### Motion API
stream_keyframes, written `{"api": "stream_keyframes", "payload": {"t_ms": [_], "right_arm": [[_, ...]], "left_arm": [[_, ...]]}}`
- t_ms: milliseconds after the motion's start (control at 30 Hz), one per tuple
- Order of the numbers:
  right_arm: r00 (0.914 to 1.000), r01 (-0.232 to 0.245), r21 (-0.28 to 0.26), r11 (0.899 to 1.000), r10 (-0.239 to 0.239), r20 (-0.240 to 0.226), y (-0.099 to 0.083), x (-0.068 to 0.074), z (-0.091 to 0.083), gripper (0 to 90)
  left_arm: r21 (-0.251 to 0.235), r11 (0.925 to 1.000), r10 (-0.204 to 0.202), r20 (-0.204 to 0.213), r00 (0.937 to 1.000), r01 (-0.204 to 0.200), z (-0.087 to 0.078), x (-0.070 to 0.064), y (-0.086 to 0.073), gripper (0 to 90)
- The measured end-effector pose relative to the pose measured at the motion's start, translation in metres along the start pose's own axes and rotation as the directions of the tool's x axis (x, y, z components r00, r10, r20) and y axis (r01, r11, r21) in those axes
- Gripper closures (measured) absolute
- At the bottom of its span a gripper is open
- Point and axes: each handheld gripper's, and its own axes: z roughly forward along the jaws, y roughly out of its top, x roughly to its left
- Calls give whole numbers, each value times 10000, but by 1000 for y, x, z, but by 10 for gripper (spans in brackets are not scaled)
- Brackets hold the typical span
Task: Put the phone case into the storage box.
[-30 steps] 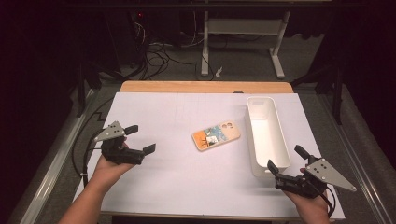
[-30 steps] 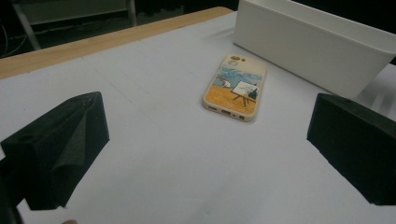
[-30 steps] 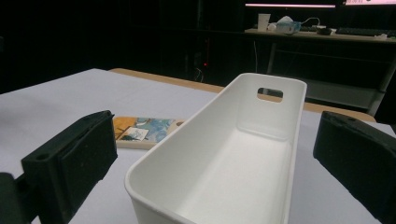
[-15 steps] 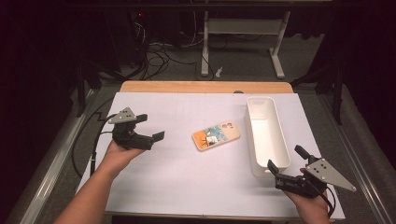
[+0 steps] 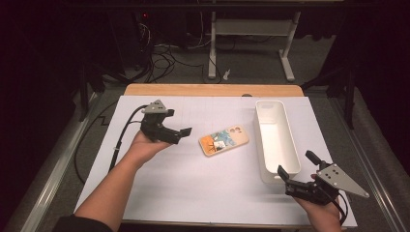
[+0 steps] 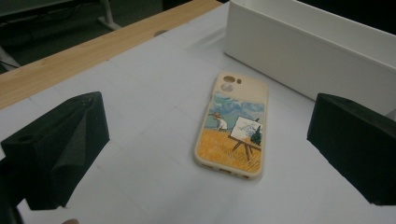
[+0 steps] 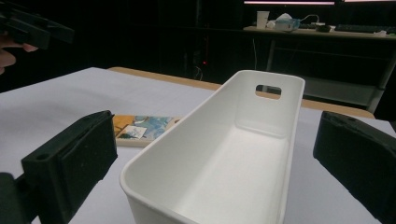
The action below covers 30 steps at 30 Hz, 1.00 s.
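Observation:
A phone case (image 5: 224,140) with a painted wheat-field picture lies flat mid-table; in the left gripper view the phone case (image 6: 233,126) sits between the two jaws, further out. My left gripper (image 5: 179,123) hovers open just left of it, its jaws (image 6: 208,140) wide apart and holding nothing. A long white bin (image 5: 275,140) stands empty to the right of the case. At the bin's near end my right gripper (image 5: 296,164) is open, its jaws (image 7: 217,158) on either side of the bin's near wall (image 7: 187,140) without touching it.
White paper (image 5: 203,183) covers the table, with a wooden strip (image 5: 212,90) along the far edge. Beyond it stand desk legs and floor cables (image 5: 164,53). The left gripper's cable (image 5: 123,133) trails off the left side. The bin's side wall (image 6: 299,51) rises behind the case.
My left gripper has moved forward and to the right, closer to the phone case, staying open. The right gripper, the case and the bin have not moved.

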Motion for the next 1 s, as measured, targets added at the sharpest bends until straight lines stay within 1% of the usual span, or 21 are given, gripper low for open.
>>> {"api": "stream_keyframes", "payload": {"t_ms": [33, 67, 100, 133, 200, 300, 333, 433, 500, 567, 600, 700, 733, 767, 800, 833, 867, 967, 1000], "right_arm": [[10000, 0, 32, 10000, 1, -22, 0, 0, 0, 0], [10000, 13, 33, 10000, -13, -30, -1, -1, 0, 0], [10000, 6, 31, 10000, -6, -34, -1, -1, 0, 1], [10000, -1, 32, 10000, 2, -25, -1, -1, 0, 1], [10000, -50, 20, 10000, 50, -21, -1, -2, 0, 0], [10000, -87, 23, 10000, 87, -28, -2, -3, 0, 1], [10000, -89, 23, 10000, 89, -21, -2, -3, 0, 1], [9999, -133, 8, 9999, 133, -24, -2, -4, -1, 0], [9999, -157, -1, 9999, 157, -48, -2, -4, -1, 1], [9998, -173, -17, 9998, 173, -58, -2, -4, -1, 1], [9999, -162, -23, 9999, 162, -56, -2, -4, -1, 1], [9998, -207, -9, 9998, 207, -62, -2, -4, -1, 1], [9998, -212, -8, 9998, 212, -66, -2, -4, -1, 1], [9997, -215, -9, 9998, 214, -65, -3, -4, -1, 0], [9997, -230, -10, 9997, 230, -70, -2, -4, -1, 0], [9997, -228, -15, 9997, 228, -76, -2, -4, -1, 1], [9997, -228, -16, 9997, 228, -73, -2, -4, -1, 1], [9997, -219, -42, 9998, 219, -72, -2, -5, -1, 1], [9997, -218, -41, 9998, 218, -71, -2, -5, -1, 1]], "left_arm": [[58, 10000, 0, 8, 10000, 0, 4, -1, -1, 1], [235, 9997, 27, 43, 10000, -28, 13, -2, -4, 1], [263, 9997, 7, 61, 10000, -9, 16, -3, -5, 1], [369, 9993, 18, 51, 10000, -20, 23, -3, -8, 1], [657, 9978, 10, 12, 10000, -11, 35, -3, -13, 1], [1104, 9938, 172, -91, 9998, -161, 50, -2, -23, 1], [1286, 9916, 165, -98, 9998, -151, 56, -1, -28, 1], [1648, 9863, 141, -114, 9998, -120, 68, 0, -38, 1], [2008, 9793, 294, -211, 9993, -245, 75, 2, -47, 0], [2292, 9730, 319, -248, 9992, -253, 82, 3, -56, 1], [2471, 9685, 381, -264, 9989, -304, 85, 4, -61, 1], [2791, 9590, 591, -290, 9978, -487, 92, 4, -70, 0], [2941, 9541, 686, -334, 9971, -558, 95, 5, -73, 0], [2981, 9530, 674, -345, 9971, -541, 97, 4, -76, 1], [3061, 9501, 730, -328, 9968, -595, 98, 4, -78, 1], [3157, 9462, 857, -346, 9957, -705, 100, 4, -80, 1], [3284, 9397, 1111, -301, 9934, -951, 102, 3, -84, 1], [3356, 9362, 1221, -318, 9920, -1045, 105, 2, -88, 1], [3428, 9328, 1302, -333, 9909, -1110, 107, 1, -90, 1]]}}
